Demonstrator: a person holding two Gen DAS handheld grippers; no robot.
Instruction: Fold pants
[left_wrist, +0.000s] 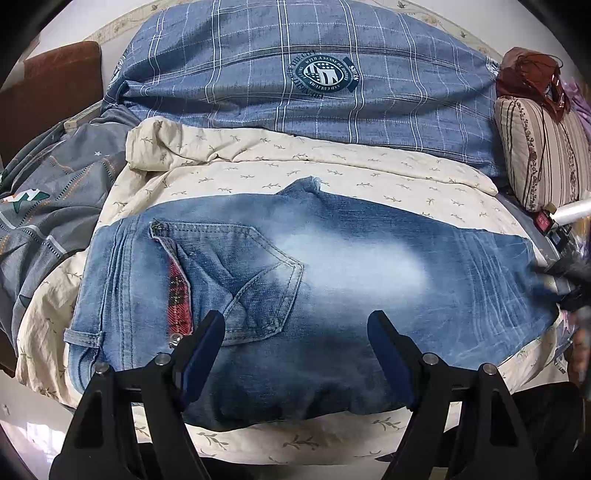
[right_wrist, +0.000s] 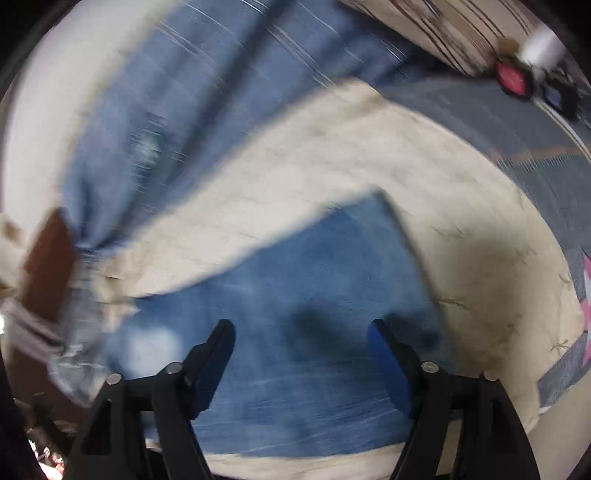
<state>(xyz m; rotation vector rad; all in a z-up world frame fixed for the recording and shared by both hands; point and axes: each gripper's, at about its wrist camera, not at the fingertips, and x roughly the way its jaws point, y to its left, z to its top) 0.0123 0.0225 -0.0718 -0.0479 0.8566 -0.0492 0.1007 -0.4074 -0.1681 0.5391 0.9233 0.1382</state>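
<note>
Faded blue jeans lie folded flat on a cream leaf-print quilt, waistband to the left, with a back pocket and a red plaid patch showing. My left gripper is open and empty, just above the jeans' near edge. My right gripper is open and empty over the jeans' folded end; this view is motion-blurred. The right gripper also shows dark and blurred at the jeans' right edge in the left wrist view.
A blue plaid duvet is piled behind the quilt. A grey patterned sheet lies at the left. A striped pillow with brown items on it is at the right. A brown headboard stands far left.
</note>
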